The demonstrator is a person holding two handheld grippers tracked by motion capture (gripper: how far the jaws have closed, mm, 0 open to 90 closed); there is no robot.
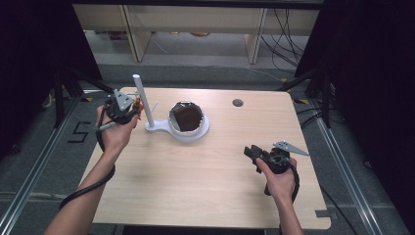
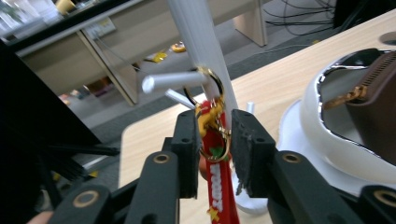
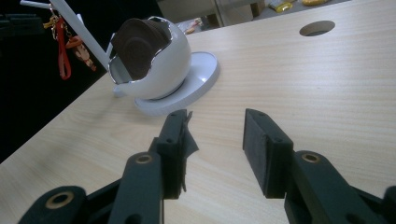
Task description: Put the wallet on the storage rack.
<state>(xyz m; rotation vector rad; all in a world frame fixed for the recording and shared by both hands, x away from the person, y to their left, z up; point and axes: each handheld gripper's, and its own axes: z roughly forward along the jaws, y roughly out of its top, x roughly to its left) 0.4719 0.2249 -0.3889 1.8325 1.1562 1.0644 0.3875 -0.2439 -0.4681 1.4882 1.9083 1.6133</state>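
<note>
- Counter (image 1: 205,176): light wood top with a round cable hole (image 1: 238,103) toward the far right.
- Stand (image 1: 188,131): white, round flat base carrying an egg-shaped cup with a jagged chrome rim; it sits left of centre toward the far edge.
- Pouch (image 1: 186,118): dark brown, tucked inside the cup; a gold zip pull shows in the left gripper view.
- Post (image 1: 143,100): white, slanted, rising from the stand's left end, with short pegs (image 2: 175,80) sticking out sideways.
- Keychain (image 2: 215,154): red strap with printed lettering, gold clasp and gold ring. The ring is at a peg against the post; whether it is fully hooked on cannot be told. The strap hangs down between the jaws.
- Left hand-held gripper (image 2: 212,149): held up beside the post at the counter's far left. Jaws part-open, the strap between them; whether the pads press on it cannot be told.
- Right hand-held gripper (image 3: 215,149): low over the near right of the counter, well apart from the stand, pointing toward it. Jaws spread, nothing between them.
</note>
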